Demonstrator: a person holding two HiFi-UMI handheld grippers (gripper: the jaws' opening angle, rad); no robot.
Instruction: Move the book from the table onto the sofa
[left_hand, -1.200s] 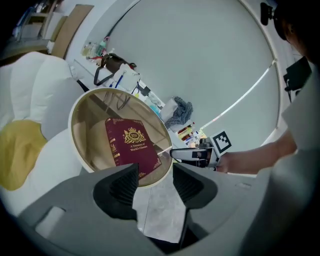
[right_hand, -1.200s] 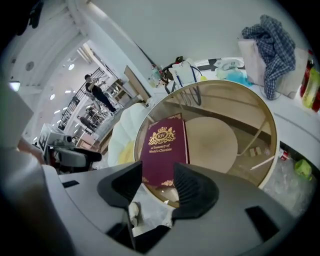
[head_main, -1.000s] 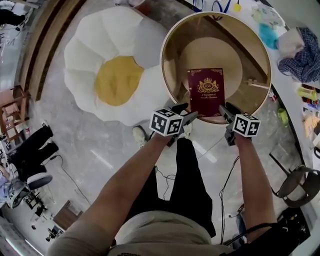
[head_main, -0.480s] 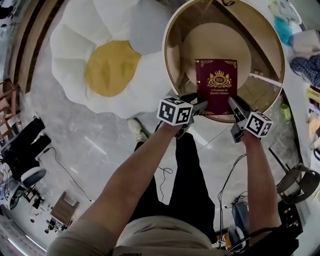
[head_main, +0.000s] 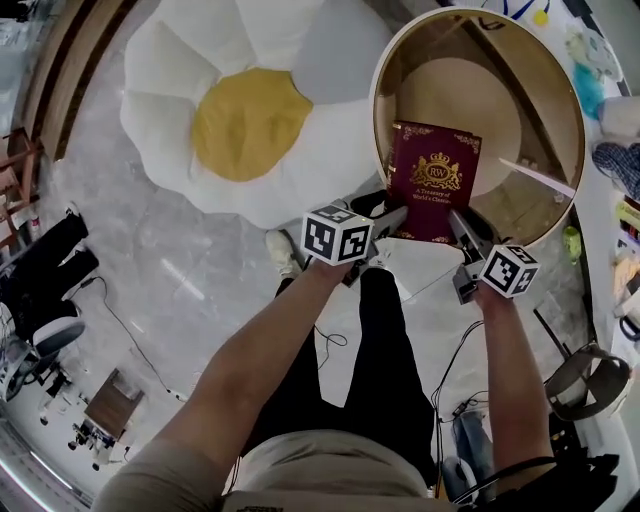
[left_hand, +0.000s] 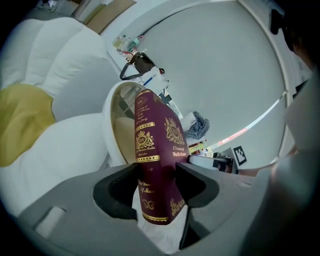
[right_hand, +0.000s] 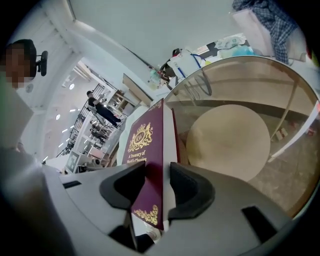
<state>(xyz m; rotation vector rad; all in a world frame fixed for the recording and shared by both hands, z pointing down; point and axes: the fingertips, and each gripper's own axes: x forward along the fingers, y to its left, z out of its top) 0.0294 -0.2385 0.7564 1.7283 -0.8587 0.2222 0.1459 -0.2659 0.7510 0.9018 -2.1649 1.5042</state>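
Book (head_main: 433, 182) count: one, maroon with a gold crest and lettering, tilted over the near rim of the round glass surface (head_main: 535, 185), near edge jutting past that rim toward the person. Hard to tell whether the far edge touches the glass. Not on the sofa (head_main: 250, 125), of which one: white petal-shaped cushions round a yellow centre, just beside the surface at the left of the head view.

Two hand-held grippers, each topped by one marker cube (head_main: 337, 236), so two cubes. Left hand-held gripper (head_main: 385, 218) clamped on the book's near left corner, spine end pinched between both pads (left_hand: 120, 190), nothing else in the jaws. Right hand-held gripper (head_main: 456, 225) at the near right corner, jaws closing, the book's page edge between them and both pads (right_hand: 192, 192) against the covers.

Two bare forearms (head_main: 270, 350) reaching down to the grippers. One round tan shelf (head_main: 460, 100) visible through the glass. One checked cloth (head_main: 618, 160) at the far right edge.
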